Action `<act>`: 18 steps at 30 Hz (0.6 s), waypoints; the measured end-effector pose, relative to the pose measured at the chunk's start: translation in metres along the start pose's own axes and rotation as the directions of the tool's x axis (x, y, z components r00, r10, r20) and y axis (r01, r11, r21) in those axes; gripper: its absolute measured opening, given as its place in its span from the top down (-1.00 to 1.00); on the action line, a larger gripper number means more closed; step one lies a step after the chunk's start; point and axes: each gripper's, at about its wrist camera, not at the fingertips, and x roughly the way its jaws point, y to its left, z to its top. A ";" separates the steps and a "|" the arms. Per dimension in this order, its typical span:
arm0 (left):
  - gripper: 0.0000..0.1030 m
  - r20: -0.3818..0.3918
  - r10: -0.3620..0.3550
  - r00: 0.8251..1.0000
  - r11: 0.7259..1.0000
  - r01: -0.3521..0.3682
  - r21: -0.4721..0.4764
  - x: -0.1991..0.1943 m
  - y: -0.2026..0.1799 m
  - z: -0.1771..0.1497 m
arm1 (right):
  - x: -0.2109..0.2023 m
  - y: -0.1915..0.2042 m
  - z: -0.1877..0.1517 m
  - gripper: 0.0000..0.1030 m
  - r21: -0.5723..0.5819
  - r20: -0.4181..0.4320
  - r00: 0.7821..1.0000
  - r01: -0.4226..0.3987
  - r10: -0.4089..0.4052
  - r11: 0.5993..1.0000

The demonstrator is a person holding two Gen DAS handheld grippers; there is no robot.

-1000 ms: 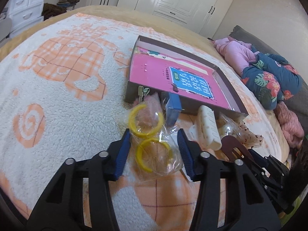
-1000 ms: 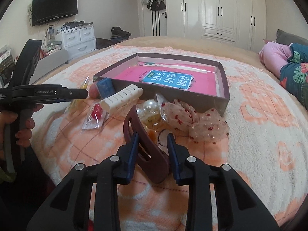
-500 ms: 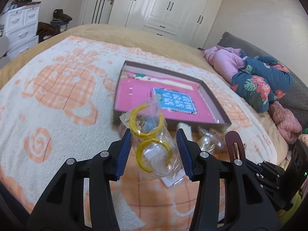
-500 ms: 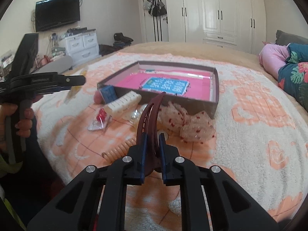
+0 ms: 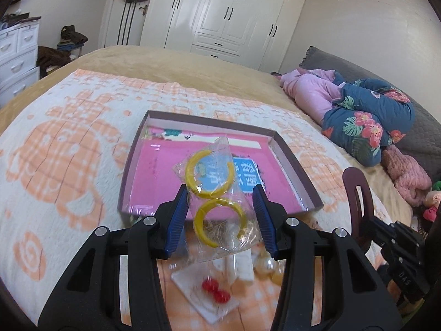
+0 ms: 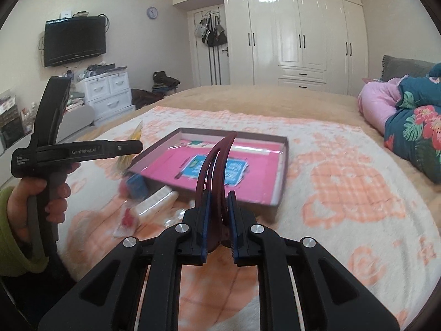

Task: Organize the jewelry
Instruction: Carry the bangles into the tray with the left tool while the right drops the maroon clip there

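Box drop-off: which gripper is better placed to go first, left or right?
Left, probably. The left gripper holds the bag of yellow hoops right at the box's near edge. The right gripper, shut on the hair claw, looks further back.

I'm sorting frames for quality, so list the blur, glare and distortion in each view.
Left wrist view: fisheye bends the bed edge; the clear plastic bag of yellow hoops is sharp, while the small red beads on the blanket are smeared. Right wrist view: glare streaks the glossy white wardrobe doors; the white ridged case blurs, while the dark red hair claw stays crisp.
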 end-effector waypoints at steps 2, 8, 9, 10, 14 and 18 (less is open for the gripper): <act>0.25 0.001 0.003 1.000 1.000 -0.003 0.008 0.006 0.000 0.004 | 0.006 -0.006 0.004 0.77 0.003 -0.002 1.000 0.023 -0.023 1.000; 0.25 0.005 0.023 1.000 0.999 -0.023 0.025 0.028 0.005 0.017 | 0.030 -0.017 0.015 0.77 0.008 -0.011 0.998 0.063 -0.063 0.998; 0.25 0.005 0.026 1.000 0.999 -0.026 0.026 0.030 0.007 0.019 | 0.033 -0.018 0.016 0.77 0.008 -0.012 0.997 0.070 -0.070 0.998; 0.25 0.006 0.031 1.000 0.999 -0.031 0.031 0.033 0.008 0.020 | 0.039 -0.020 0.018 0.77 0.010 -0.017 0.997 0.075 -0.075 0.997; 0.25 -0.009 0.062 0.998 0.997 -0.061 0.049 0.048 0.015 0.024 | 0.057 -0.024 0.027 0.77 0.007 -0.026 0.996 0.089 -0.088 0.996; 0.25 -0.034 0.075 0.997 0.996 -0.073 0.054 0.060 0.024 0.026 | 0.074 -0.024 0.033 0.77 0.007 -0.040 0.994 0.105 -0.105 0.994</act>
